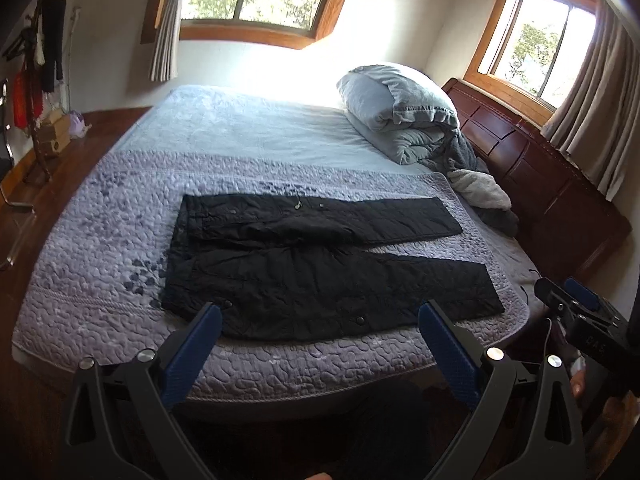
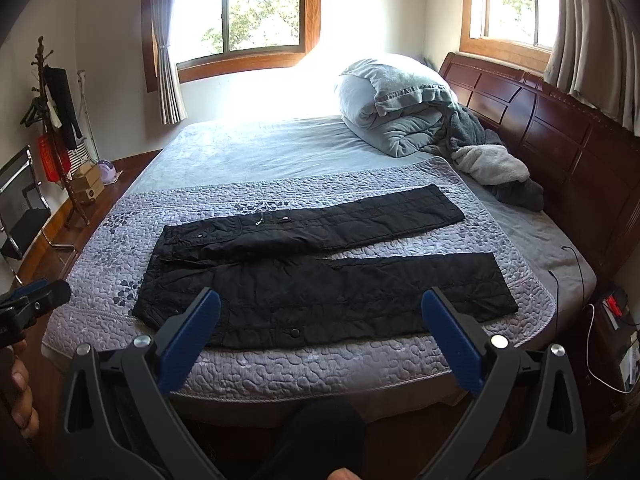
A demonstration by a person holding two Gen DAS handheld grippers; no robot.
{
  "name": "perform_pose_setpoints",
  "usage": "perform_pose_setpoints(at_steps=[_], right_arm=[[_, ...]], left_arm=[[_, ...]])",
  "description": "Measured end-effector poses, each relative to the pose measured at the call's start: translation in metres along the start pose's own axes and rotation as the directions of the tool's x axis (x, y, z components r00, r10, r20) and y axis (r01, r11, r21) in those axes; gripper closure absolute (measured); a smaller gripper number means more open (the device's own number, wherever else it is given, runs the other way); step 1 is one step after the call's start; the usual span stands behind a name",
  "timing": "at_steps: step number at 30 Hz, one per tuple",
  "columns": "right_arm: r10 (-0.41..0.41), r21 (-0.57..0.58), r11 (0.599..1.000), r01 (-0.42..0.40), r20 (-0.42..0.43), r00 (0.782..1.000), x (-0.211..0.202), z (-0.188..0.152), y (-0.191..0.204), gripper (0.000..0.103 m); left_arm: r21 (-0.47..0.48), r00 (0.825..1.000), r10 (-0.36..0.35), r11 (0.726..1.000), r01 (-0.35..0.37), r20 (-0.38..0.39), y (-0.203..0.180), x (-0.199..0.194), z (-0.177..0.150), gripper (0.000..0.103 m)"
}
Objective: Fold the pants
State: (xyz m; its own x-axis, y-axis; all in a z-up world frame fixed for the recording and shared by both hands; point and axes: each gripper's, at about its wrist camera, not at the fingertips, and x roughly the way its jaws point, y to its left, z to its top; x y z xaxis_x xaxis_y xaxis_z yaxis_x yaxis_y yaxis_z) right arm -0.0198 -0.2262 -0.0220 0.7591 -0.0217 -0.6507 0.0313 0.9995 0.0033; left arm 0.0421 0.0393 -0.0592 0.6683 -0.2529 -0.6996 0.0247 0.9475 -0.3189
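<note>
**Pants flat on bed, both grippers spread and empty**

The black pants [image 1: 320, 264] were found laid flat on the quilt [image 1: 100, 240] near the front edge of the bed [image 2: 248, 148], waist to the left, legs to the right and slightly parted. The left gripper [image 1: 320, 316] was held short of the bed edge, its jaws wide apart and nothing between them. The right gripper [image 2: 320, 308] was observed in the same condition, fingers spread, clear of the fabric. A bundled duvet [image 2: 396, 100] was noted by the headboard [image 2: 560, 132].
</note>
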Motion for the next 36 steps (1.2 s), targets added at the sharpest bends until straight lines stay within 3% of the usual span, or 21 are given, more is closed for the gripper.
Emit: perform_pose_setpoints(at_steps=[2,4,5,7,9,13,16,21,26,28,30,34,36], right_arm=[[0.078,0.014,0.997,-0.078,-0.008,0.997,0.019,-0.005,-0.007,0.002],[0.134,0.053,0.99,-0.132,-0.038,0.99,0.042,-0.011,-0.016,0.002],[0.151,0.071,0.987,-0.147,-0.056,0.987,0.054,-0.016,-0.022,0.002],[0.134,0.076,0.989,-0.127,-0.102,0.986,0.075,-0.024,-0.029,0.002],[0.112,0.088,0.991,-0.102,-0.112,0.987,0.09,-0.031,-0.039,0.002],[0.113,0.158,0.984,-0.086,-0.175,0.978,0.121,-0.045,-0.062,0.002],[0.114,0.206,0.976,-0.065,-0.237,0.965,0.146,-0.056,-0.076,0.002],[0.135,0.272,0.961,-0.06,-0.269,0.954,0.168,-0.07,-0.089,0.002],[0.184,0.352,0.933,-0.07,-0.302,0.935,0.2,-0.085,-0.111,0.002],[0.199,0.406,0.912,-0.057,-0.316,0.928,0.214,-0.092,-0.131,0.002],[0.216,0.462,0.886,-0.042,-0.33,0.919,0.227,-0.099,-0.153,0.002],[0.217,0.512,0.859,-0.021,-0.326,0.92,0.245,-0.107,-0.193,0.003],[0.212,0.561,0.828,0.003,-0.318,0.924,0.253,-0.113,-0.225,0.003]], left_arm=[[-0.076,0.994,-0.087,0.994,0.081,-0.072,0.031,0.028,-0.003,0.004],[-0.128,0.989,-0.105,0.988,0.091,-0.106,0.061,0.05,-0.006,0.004],[-0.132,0.99,-0.093,0.988,0.08,-0.103,0.074,0.058,-0.008,0.004],[-0.118,0.996,-0.004,0.993,-0.006,-0.087,0.097,0.07,-0.012,0.004],[-0.113,0.989,0.004,0.993,-0.021,-0.146,0.122,0.09,-0.016,0.004],[-0.231,0.966,-0.006,0.971,-0.057,-0.26,0.182,0.138,-0.023,0.004],[-0.363,0.948,-0.077,0.931,-0.042,-0.308,0.222,0.176,-0.027,0.004],[-0.576,0.938,-0.133,0.813,-0.081,-0.319,0.279,0.232,-0.03,0.004],[-0.558,0.91,-0.119,0.818,-0.137,-0.398,0.283,0.273,-0.036,0.005],[-0.569,0.914,-0.115,0.81,-0.141,-0.389,0.281,0.277,-0.037,0.012],[-0.548,0.917,-0.078,0.82,-0.164,-0.392,0.277,0.278,-0.035,0.051],[-0.55,0.917,-0.062,0.816,-0.181,-0.394,0.274,0.286,-0.032,0.059],[-0.556,0.923,-0.049,0.81,-0.188,-0.382,0.274,0.286,-0.031,0.069]])
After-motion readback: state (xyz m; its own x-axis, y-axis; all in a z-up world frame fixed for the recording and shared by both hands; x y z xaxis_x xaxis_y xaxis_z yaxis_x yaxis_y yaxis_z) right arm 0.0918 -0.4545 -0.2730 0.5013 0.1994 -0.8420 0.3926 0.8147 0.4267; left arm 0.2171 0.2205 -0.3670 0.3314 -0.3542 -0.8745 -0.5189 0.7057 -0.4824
